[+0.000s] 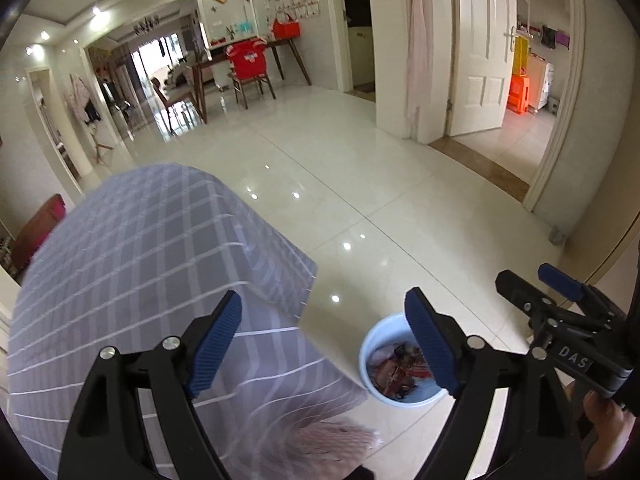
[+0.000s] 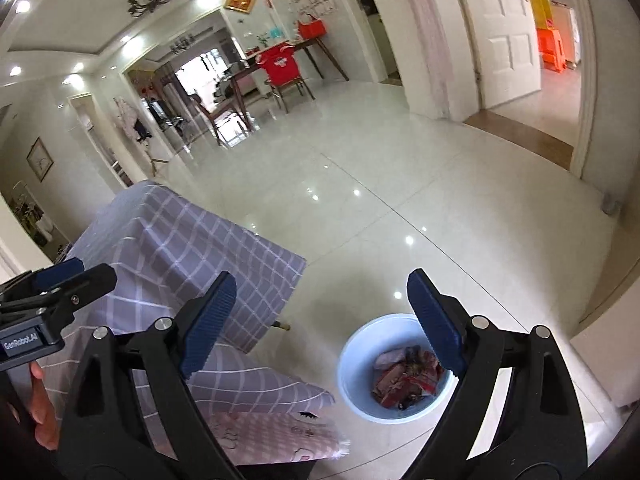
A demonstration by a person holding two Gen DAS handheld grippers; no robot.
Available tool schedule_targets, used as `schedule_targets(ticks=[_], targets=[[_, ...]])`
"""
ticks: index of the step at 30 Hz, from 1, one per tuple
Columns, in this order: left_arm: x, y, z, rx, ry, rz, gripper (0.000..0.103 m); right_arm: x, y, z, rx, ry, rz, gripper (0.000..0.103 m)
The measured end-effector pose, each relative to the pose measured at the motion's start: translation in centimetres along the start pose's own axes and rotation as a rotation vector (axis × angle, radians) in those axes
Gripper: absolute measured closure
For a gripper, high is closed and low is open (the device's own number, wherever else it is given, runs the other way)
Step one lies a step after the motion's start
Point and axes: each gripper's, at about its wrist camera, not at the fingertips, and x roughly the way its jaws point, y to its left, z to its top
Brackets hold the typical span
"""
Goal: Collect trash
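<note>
A light blue bin (image 1: pixel 370 364) stands on the tiled floor, holding red and brown wrappers (image 1: pixel 394 372). It also shows in the right wrist view (image 2: pixel 356 376) with the wrappers (image 2: pixel 404 380) inside. My left gripper (image 1: pixel 324 344) is open and empty, high above the table's edge and the bin. My right gripper (image 2: pixel 318 324) is open and empty, above the floor left of the bin. Each gripper shows in the other's view: the right one (image 1: pixel 536 284) at right, the left one (image 2: pixel 76 276) at left.
A table with a grey checked cloth (image 1: pixel 132 264) fills the left; it also shows in the right wrist view (image 2: pixel 192 240). A pink patterned cloth (image 2: pixel 272 436) lies below it. Glossy floor tiles (image 1: pixel 360 168) stretch ahead. A dining table with chairs (image 1: pixel 248 68) stands far back. An open white door (image 1: pixel 480 48) is at right.
</note>
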Motion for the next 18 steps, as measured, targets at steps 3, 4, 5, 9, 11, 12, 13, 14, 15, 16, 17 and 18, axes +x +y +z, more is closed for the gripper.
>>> schedule_targets(ticks=[3,4,5,9,11,12,13,14,15,16,17,18], targets=[[-2.0,1.2,-0.2,-0.005,-0.029,0.025,0.018,-1.5,2.3,0.0,-0.022,-0.015,0.035,0.017],[-3.0,1.6,-0.3,-0.007,-0.041,0.034,0.018,-2.1,3.1,0.1,-0.031,-0.02,0.046,0.017],[-3.7,1.9,-0.5,-0.008,-0.048,0.039,0.017,-2.8,4.0,0.1,-0.041,-0.028,0.058,0.017],[-7.3,3.1,-1.1,-0.011,-0.09,0.053,0.014,-6.1,7.4,0.0,-0.09,-0.072,0.113,0.017],[-9.1,3.8,-1.8,-0.017,-0.109,0.063,0.014,-7.7,8.9,-0.1,-0.114,-0.089,0.129,0.017],[-10.3,4.2,-2.2,-0.022,-0.123,0.067,0.013,-8.8,9.8,-0.3,-0.129,-0.103,0.146,0.017],[-11.1,4.5,-2.6,-0.026,-0.131,0.069,0.013,-9.4,10.3,-0.4,-0.136,-0.11,0.155,0.017],[-11.7,4.7,-3.0,-0.03,-0.136,0.073,0.012,-10.3,11.1,-0.6,-0.147,-0.12,0.164,0.016],[-12.4,4.9,-3.4,-0.036,-0.142,0.078,0.012,-11.0,11.6,-0.7,-0.156,-0.127,0.169,0.016],[-13.3,5.3,-3.8,-0.042,-0.151,0.088,0.012,-11.8,12.3,-0.9,-0.166,-0.137,0.176,0.016],[-14.1,5.6,-4.1,-0.048,-0.158,0.097,0.012,-12.4,12.4,-0.9,-0.173,-0.144,0.179,0.016],[-14.9,5.9,-4.5,-0.055,-0.167,0.107,0.012,-13.3,13.1,-1.1,-0.186,-0.155,0.186,0.015]])
